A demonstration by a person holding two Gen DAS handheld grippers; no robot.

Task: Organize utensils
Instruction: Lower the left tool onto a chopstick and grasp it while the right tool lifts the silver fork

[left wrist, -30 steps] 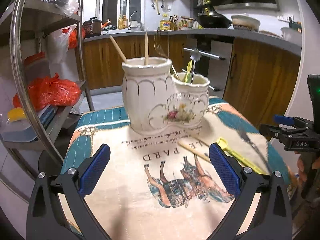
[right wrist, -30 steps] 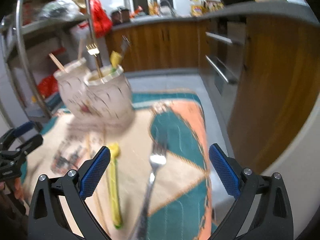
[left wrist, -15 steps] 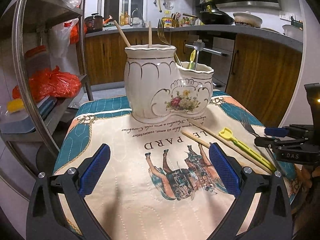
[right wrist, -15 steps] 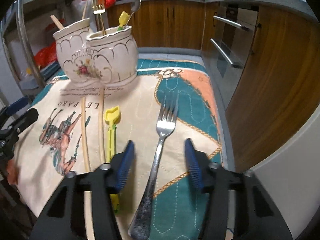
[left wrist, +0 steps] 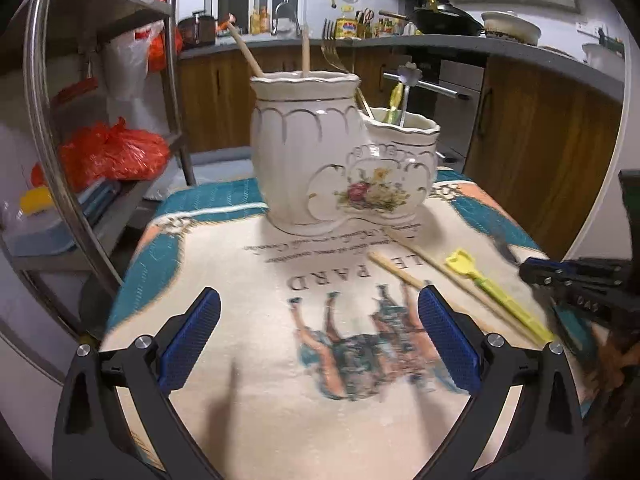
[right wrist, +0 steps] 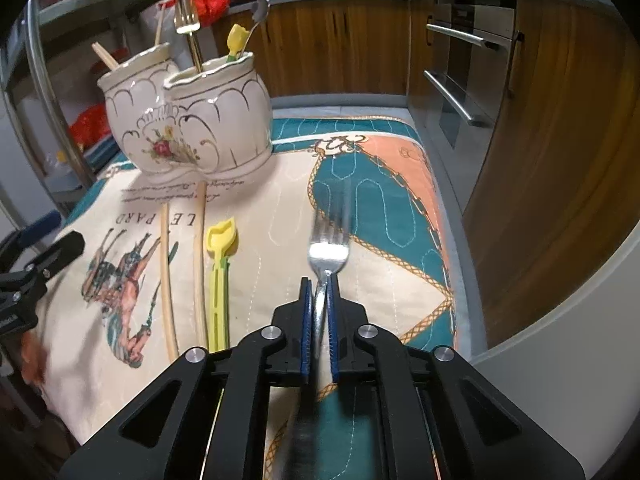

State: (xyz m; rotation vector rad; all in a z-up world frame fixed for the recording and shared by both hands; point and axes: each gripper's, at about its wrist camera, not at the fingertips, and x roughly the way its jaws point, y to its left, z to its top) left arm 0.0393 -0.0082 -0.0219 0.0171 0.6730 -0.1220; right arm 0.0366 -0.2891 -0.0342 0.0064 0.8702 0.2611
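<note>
I'm over a small surface [left wrist: 248,412] covered w/ a quilted horse-print cloth [right wrist: 380,184], in a kitchen w/ wood cabinets [right wrist: 344,44] and a steel rack [left wrist: 96,120] at the left. 1 double ceramic holder [left wrist: 340,160] stands at the far end w/ 2 chopsticks in its taller cup. Lying loose: 2 chopsticks [right wrist: 198,248], 1 yellow plastic scoop [right wrist: 219,280], 1 steel fork [right wrist: 326,256]. My right tongs [right wrist: 319,304] have just closed and now pinch the fork's neck, tines blurred. My left tongs [left wrist: 318,344] hang wide open, nothing between them.
</note>
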